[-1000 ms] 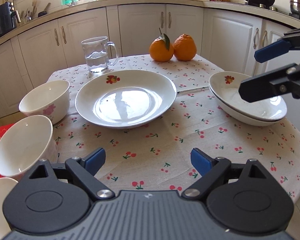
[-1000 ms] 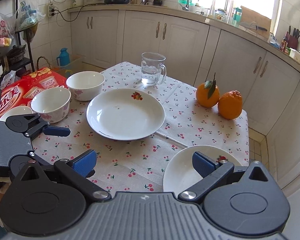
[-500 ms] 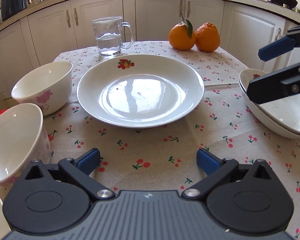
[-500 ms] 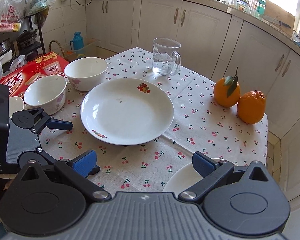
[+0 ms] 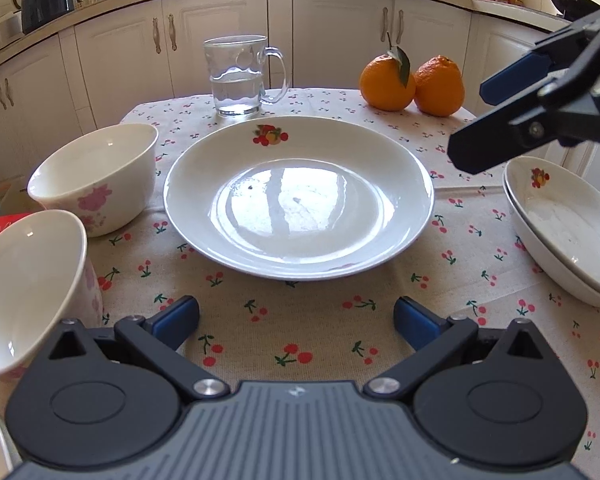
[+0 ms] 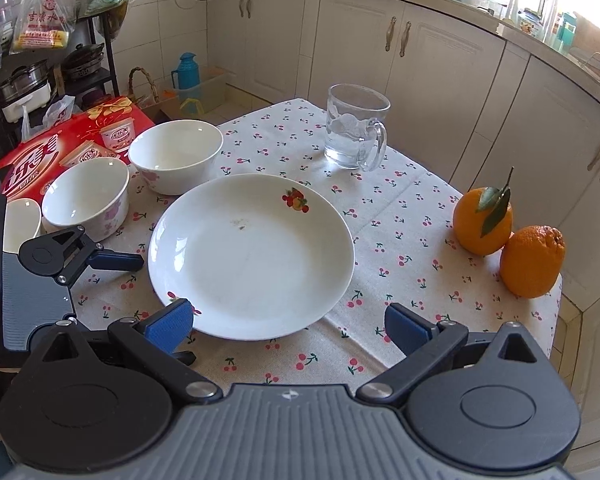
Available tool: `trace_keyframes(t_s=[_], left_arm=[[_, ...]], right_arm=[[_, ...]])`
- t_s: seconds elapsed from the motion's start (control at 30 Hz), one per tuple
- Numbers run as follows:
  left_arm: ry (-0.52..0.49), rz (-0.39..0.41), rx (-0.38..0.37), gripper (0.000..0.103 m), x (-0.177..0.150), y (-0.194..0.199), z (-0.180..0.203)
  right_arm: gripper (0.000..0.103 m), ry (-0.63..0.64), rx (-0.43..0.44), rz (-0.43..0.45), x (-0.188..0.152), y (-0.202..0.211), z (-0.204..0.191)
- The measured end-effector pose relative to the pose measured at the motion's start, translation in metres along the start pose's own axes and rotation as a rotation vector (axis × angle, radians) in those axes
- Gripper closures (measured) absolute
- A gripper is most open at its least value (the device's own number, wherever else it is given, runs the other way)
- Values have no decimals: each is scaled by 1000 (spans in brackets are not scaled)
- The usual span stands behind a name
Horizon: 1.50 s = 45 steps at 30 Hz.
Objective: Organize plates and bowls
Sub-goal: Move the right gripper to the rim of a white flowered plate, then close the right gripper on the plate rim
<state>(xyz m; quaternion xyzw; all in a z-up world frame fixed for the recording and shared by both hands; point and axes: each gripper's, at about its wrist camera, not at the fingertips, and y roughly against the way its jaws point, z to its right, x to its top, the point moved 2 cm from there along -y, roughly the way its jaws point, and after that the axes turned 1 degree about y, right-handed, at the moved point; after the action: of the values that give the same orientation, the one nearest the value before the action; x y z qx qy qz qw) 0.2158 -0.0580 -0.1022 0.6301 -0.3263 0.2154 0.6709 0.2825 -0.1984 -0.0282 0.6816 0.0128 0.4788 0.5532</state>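
Stacking looks barely started from where I sit: at the right edge of the table two plates (image 5: pixel 560 232) already nest one in the other, and that is the only finished pile I can judge. The big plate (image 5: pixel 298 196) with the fruit print lies alone in the middle of the cherry-print tablecloth (image 5: pixel 320 332), and I take it to be the next piece for that pile. Two bowls, the far bowl (image 5: pixel 96 178) and the near bowl (image 5: pixel 28 284), stand side by side on the left, each on its own, not nested; a third white rim (image 6: pixel 20 224) peeks in at the left of the right wrist view, too cut off to say what it is. My left gripper (image 5: pixel 296 320) hangs just short of the big plate's near rim, jaws spread wide with nothing between them. My right gripper (image 6: pixel 288 326) is also wide and empty, its left pad close over the plate's near edge; I cannot tell whether it touches. Around the work, a glass mug (image 5: pixel 240 76) part full of water stands just behind the big plate, and two oranges (image 5: pixel 412 84) touch each other at the far right corner. I judge the mug the main hazard if the plate is pushed back, and the two grippers sit close enough to crowd each other.
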Motion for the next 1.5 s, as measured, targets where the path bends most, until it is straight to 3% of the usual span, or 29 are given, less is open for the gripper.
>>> trace_keyframes(t_s=[0.4, 0.57, 0.93, 1.1, 1.17, 1.5], left_arm=[[15, 43, -12, 2, 7, 0, 0], [-10, 14, -38, 1, 8, -6, 2], [-34, 52, 39, 3, 5, -5, 7], [-29, 58, 29, 6, 7, -8, 7], [-24, 62, 25, 11, 7, -8, 6], [-24, 78, 27, 17, 8, -8, 6]], right_arm=[[0, -8, 113, -44, 27, -41, 27], [0, 2, 126, -47, 35, -52, 32], [0, 27, 183, -80, 42, -80, 36], [0, 11, 228, -87, 53, -97, 49], [3, 9, 254, -94, 57, -106, 52], [26, 2, 335, -138, 68, -142, 64]])
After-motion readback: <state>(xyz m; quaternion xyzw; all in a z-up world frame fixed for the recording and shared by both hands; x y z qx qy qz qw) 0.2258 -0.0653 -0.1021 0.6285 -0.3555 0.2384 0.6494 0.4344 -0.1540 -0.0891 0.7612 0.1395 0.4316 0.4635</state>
